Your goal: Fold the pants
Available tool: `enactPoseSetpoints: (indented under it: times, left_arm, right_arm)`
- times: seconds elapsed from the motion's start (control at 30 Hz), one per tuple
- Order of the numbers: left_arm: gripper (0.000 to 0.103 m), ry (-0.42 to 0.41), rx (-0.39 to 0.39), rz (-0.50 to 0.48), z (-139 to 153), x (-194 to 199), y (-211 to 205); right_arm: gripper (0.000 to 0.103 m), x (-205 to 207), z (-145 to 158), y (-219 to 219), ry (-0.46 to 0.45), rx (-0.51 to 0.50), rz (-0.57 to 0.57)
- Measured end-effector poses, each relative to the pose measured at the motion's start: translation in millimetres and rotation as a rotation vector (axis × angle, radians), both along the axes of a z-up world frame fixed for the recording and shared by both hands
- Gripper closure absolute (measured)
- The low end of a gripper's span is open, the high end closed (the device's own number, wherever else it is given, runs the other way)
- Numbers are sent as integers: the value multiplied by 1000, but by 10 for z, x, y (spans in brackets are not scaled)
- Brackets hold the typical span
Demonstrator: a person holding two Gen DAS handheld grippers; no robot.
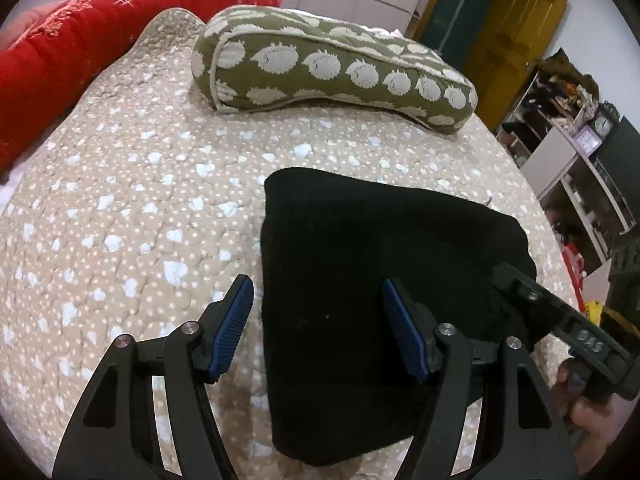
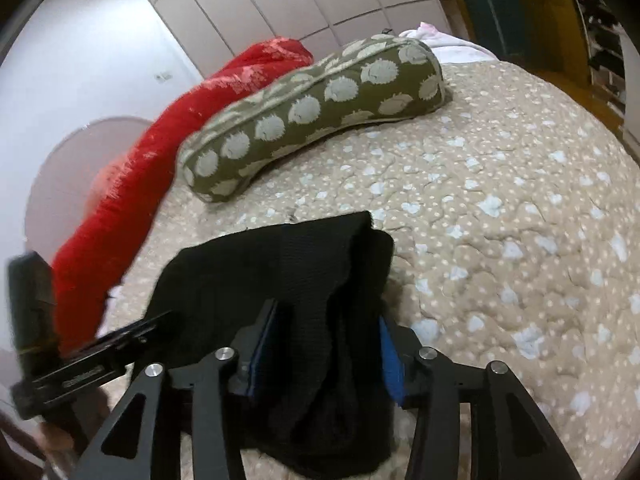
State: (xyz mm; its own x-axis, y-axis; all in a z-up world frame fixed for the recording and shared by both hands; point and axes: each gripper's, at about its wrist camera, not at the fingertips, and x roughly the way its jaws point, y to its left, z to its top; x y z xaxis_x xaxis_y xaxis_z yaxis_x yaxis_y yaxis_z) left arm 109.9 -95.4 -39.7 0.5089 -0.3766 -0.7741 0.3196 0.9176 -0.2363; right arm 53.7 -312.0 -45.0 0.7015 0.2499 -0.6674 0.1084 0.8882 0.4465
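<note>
Where the garment lay: the black knitted pants [image 1: 360, 288], already folded into a thick rectangular bundle, rested on the beige quilted bedspread with pale blue blotches [image 1: 132, 200], near the bed's close edge.
Left tool [image 1: 316, 328]: its blue-padded jaws stood apart, straddling the bundle's left border; one pad hung over bare quilt, the other over black cloth, neither pressing.
Right tool [image 2: 326, 356]: a hanging fold of the pants sat between its jaws, and in the right wrist view both pads looked to touch it, so I judged it a hold, perhaps a light one.
Risk one: if the right tool lifted or pulled away with that fold caught, the upper layers could drag open and undo the fold.
Risk two: the left tool, closing where it stood, might pinch quilt along with cloth.
Risk three: the bundle's nearness to the edge meant a sideways tug could slide it off.
Count: one pants bundle, two tools, one olive bolster cushion printed with cream hedgehogs [image 1: 332, 68], one red rolled blanket [image 1: 100, 36].
</note>
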Motion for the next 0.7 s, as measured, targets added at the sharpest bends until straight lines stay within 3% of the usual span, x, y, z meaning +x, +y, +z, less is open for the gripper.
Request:
enactPoseSetpoints:
  times: [0.13,0.27,0.4,0.53,0.7]
  left_arm:
    - [36,-51,59,32,100,-99,32]
    - [36,-67,102,53,113,-170,-55]
    - [36,-72,123,75,58,-204,-116]
    - [35,-83,133,76,44,-237,-157]
    - [35,-96,142,81,96,-284,-170]
  right_arm:
    - [59,-214,311,26,-38,-120,-23]
    - [69,-287,595,290,-99,-190,81]
    - [69,-270,408,529,-36,-284,96]
    - [70,-360,109,513,-5,-270,62]
    - [70,-333,312,452,-13,-228,56]
